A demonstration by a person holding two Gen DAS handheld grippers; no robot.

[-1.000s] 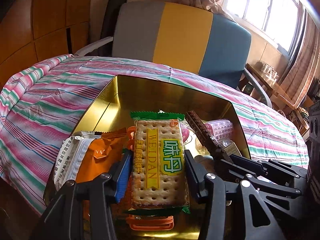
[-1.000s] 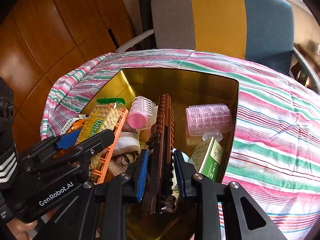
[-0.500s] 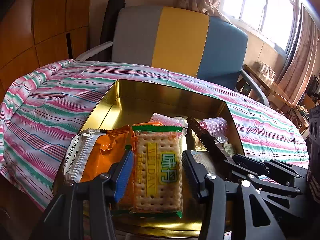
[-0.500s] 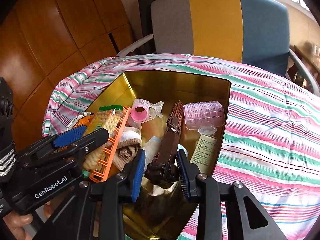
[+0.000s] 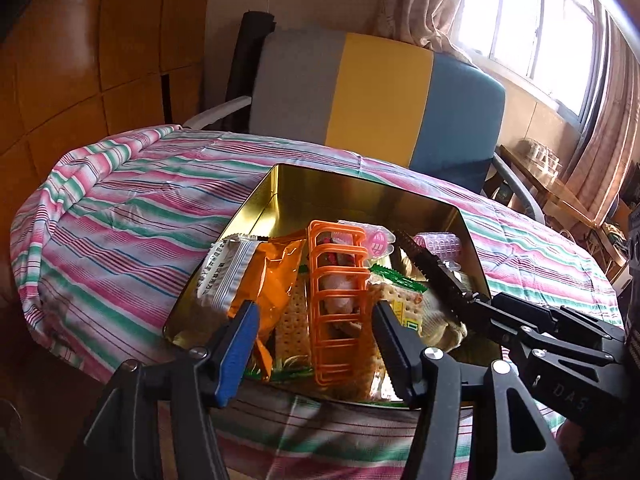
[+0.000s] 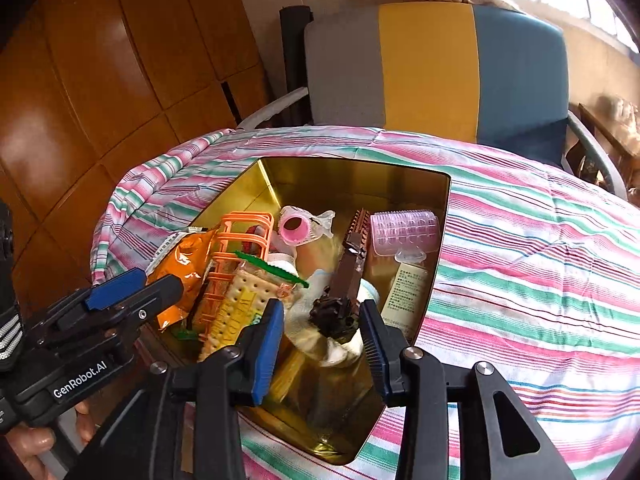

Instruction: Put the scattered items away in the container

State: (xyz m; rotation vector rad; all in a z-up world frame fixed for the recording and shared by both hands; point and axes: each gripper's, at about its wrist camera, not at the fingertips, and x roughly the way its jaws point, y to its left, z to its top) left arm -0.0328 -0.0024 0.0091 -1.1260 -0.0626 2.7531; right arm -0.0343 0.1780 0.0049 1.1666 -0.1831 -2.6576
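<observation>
Above the near rim of the tin (image 5: 256, 204), my left gripper (image 5: 316, 332) stood wide and held nothing; the crackers (image 5: 294, 320) and orange rack (image 5: 340, 292) lay in the tin beyond it. My right gripper (image 6: 322, 334) was wide too, gripping nothing, with the brown clip (image 6: 348, 272) lying inside between its fingers. Rollers (image 6: 404, 232), a snack bag (image 5: 272, 276) and a leaflet (image 6: 408, 288) sat in the tin as well. I judged this the release step, nearly the end. Next I needed to draw back and check the striped cloth (image 6: 540, 240) for strays.
</observation>
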